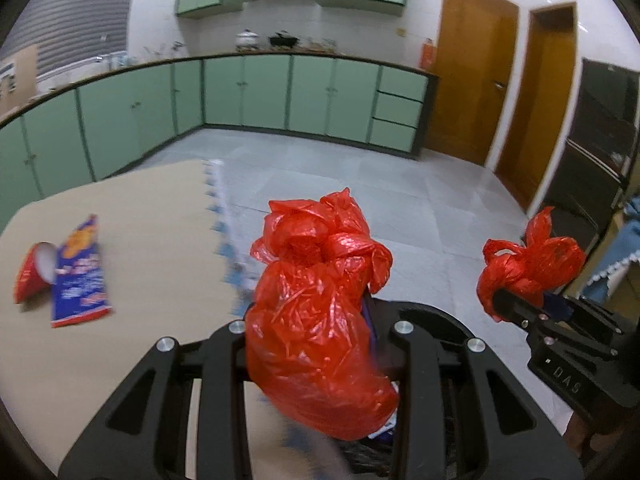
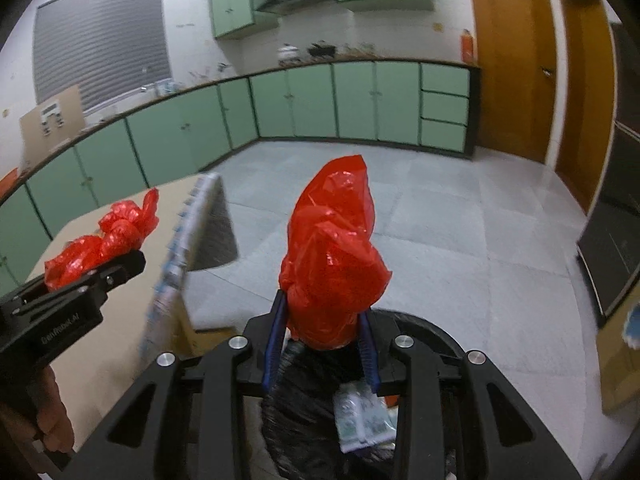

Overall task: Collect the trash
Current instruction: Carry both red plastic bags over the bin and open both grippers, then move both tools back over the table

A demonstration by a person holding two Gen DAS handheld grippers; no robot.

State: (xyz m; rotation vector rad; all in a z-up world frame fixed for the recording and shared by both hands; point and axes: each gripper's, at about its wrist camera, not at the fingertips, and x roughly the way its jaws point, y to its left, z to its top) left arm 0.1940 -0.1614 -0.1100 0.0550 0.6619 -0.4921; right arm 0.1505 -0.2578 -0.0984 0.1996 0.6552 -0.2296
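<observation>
Currently: left gripper (image 1: 320, 320) clamps one bunch of red bag (image 1: 320, 312), frame centre | right gripper (image 2: 324, 332) pinches the other bunch, above black-lined bin (image 2: 320, 412) | risk: thin film slipping or tearing | wrapper (image 1: 80, 272), cup (image 1: 34, 272) uncollected, left on table (image 1: 140, 220).

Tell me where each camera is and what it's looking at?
Left wrist: sits on the left gripper, looks across the table toward green cabinets; its fingers pinch red plastic bag; right gripper shows too.
Right wrist: sits on the right gripper, faces the floor and cabinets; the left gripper and the person's hand show.
Both share the cabinets, the table and red plastic.
</observation>
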